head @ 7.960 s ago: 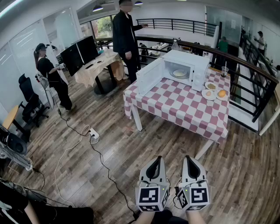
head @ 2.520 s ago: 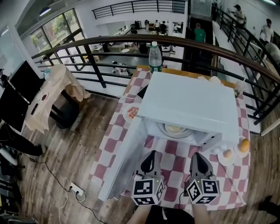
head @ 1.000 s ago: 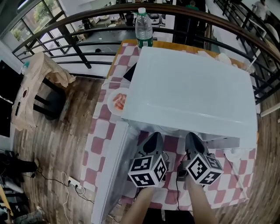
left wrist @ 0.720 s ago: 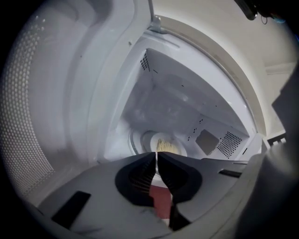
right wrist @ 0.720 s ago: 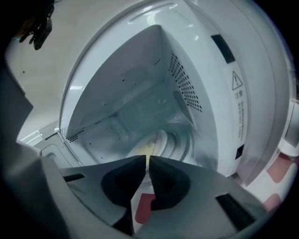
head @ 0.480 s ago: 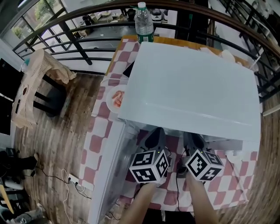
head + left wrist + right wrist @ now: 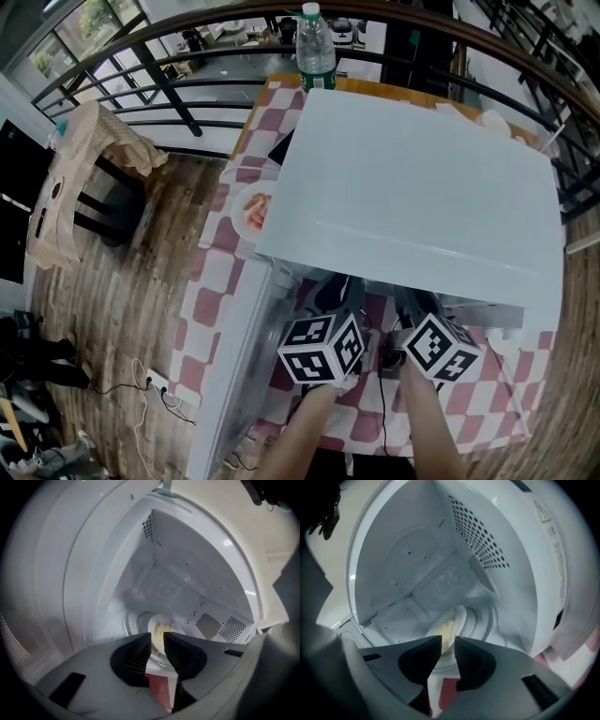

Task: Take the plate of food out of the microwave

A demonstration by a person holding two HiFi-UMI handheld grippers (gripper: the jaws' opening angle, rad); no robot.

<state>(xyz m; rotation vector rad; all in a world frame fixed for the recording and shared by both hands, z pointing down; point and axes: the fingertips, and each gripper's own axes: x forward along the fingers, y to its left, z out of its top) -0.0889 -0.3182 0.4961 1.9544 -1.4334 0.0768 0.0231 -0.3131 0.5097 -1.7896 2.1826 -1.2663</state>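
The white microwave (image 7: 412,187) stands on the checked table, its door (image 7: 230,375) swung open to the left. Inside, a white plate of pale yellow food (image 7: 161,631) rests on the glass turntable, also visible as the plate (image 7: 446,626) in the right gripper view. My left gripper (image 7: 157,641) and right gripper (image 7: 448,644) both point into the cavity, side by side, just short of the plate. Each pair of jaws is opening, with a narrow gap and nothing between the pads. In the head view the microwave's top hides the fingertips; only the marker cubes (image 7: 323,347) show.
A water bottle (image 7: 316,45) stands behind the microwave. A plate of reddish food (image 7: 251,211) sits on the tablecloth (image 7: 208,291) to its left. A dark railing (image 7: 169,84) runs behind the table. A power strip (image 7: 155,384) lies on the wooden floor.
I have come up close to the microwave. Both grippers have pushed forward under its top edge into the opening, and their jaws have begun to part.
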